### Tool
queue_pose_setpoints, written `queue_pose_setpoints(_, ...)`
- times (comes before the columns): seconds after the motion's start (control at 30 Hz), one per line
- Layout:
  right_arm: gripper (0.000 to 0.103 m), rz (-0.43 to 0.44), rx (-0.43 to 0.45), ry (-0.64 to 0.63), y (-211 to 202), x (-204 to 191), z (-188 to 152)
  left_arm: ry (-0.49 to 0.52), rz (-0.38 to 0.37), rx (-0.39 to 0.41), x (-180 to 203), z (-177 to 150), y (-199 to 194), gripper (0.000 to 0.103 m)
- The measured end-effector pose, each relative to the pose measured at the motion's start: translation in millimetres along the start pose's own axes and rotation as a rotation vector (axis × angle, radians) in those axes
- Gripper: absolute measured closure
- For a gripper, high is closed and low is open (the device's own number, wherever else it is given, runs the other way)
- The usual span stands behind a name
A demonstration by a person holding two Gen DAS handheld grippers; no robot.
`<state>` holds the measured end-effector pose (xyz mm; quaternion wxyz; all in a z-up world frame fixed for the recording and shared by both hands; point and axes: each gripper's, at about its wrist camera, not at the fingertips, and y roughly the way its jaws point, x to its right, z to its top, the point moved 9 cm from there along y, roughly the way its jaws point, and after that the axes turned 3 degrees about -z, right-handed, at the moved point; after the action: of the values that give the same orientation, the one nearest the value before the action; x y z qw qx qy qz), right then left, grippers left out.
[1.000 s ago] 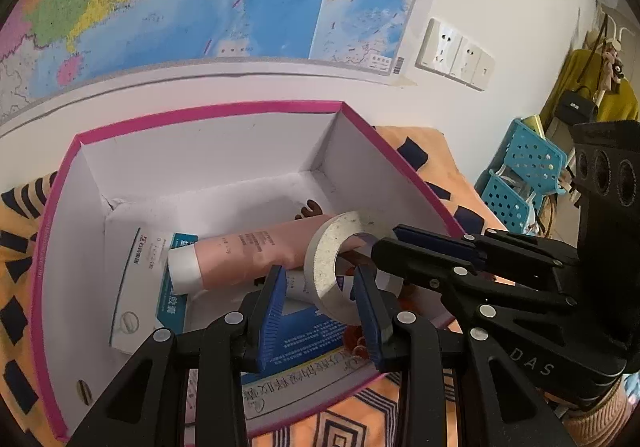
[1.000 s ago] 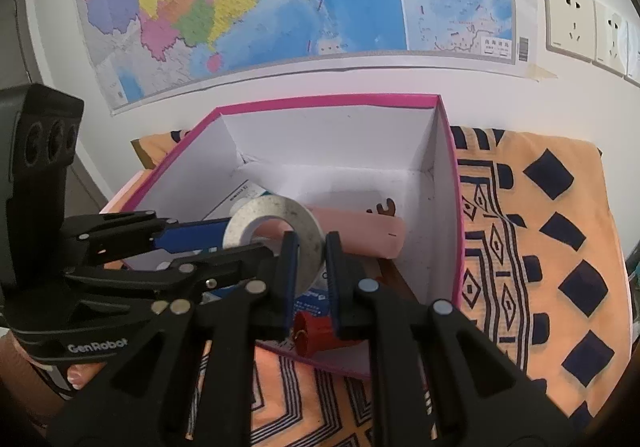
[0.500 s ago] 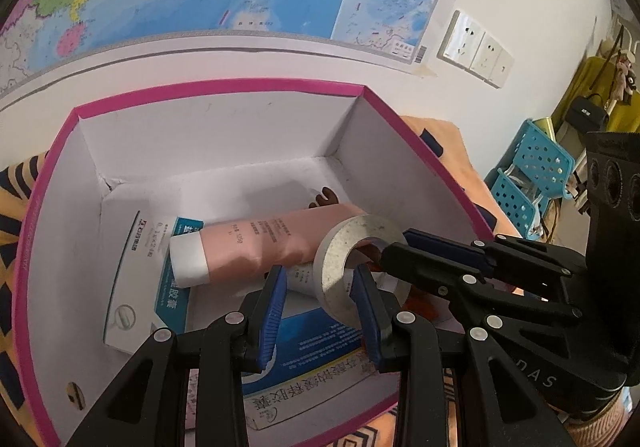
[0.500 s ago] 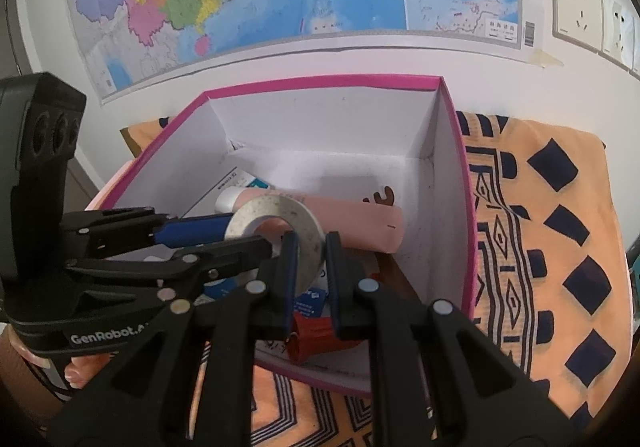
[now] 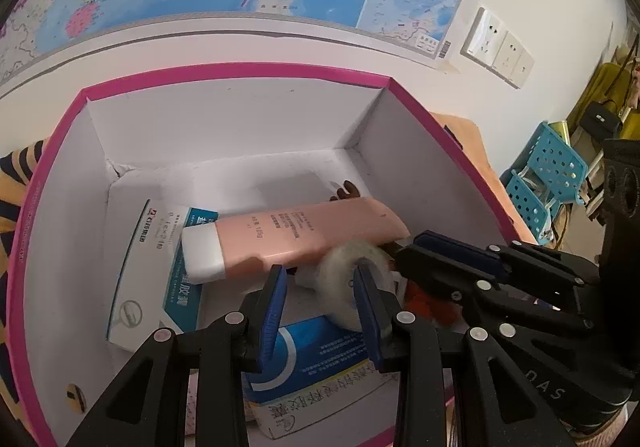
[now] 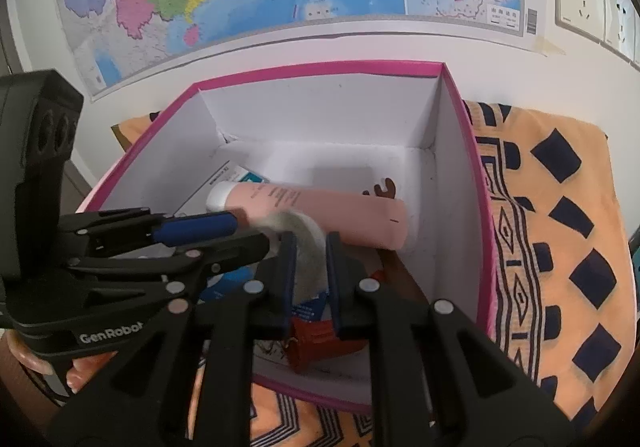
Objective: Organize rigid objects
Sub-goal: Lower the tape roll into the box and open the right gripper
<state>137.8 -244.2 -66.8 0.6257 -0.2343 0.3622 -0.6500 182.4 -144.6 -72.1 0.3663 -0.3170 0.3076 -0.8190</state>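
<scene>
The tape roll (image 5: 352,283) is low inside the pink box (image 5: 240,73), just above the blue carton (image 5: 316,351) and touching the pink tube (image 5: 304,231), which lies long-ways across the box. The right gripper (image 6: 312,267) is closed on the roll's ring wall, with one finger through the hole, so the roll stands on edge between its pads. The left gripper (image 5: 320,307) sits around the same roll from the near side, narrow but looking loose, so I think the right hand must let go for the roll to drop.
</scene>
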Motion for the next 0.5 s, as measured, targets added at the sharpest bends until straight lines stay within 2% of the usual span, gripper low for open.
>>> queue_pose_setpoints(0.1, 0.087, -0.008, 0.001, 0.002, 0, 1, 2, -0.011, 0.009, 0.004, -4, 0, 0, 0.069)
queue_pose_setpoints(0.17, 0.087, -0.009, 0.002, 0.005, 0, 1, 2, -0.012, 0.018, 0.017, -6, 0, -2, 0.065)
queue_pose_setpoints(0.23, 0.086, -0.003, 0.009, 0.009, -2, 1, 3, -0.015, 0.025, 0.033, -7, -1, -6, 0.048)
queue_pose_setpoints(0.3, 0.084, 0.006, 0.013, 0.014, -4, 1, 2, -0.019, 0.062, 0.057, -10, -1, -11, 0.037)
queue_pose_setpoints(0.4, 0.074, 0.01, 0.038, 0.027, -13, 3, 1, -0.047, 0.066, 0.083, -16, -4, -23, 0.02)
queue_pose_setpoints(0.5, 0.059, 0.02, 0.084, 0.018, -29, 0, 0, -0.054, 0.087, 0.13, -19, -10, -41, 0.017)
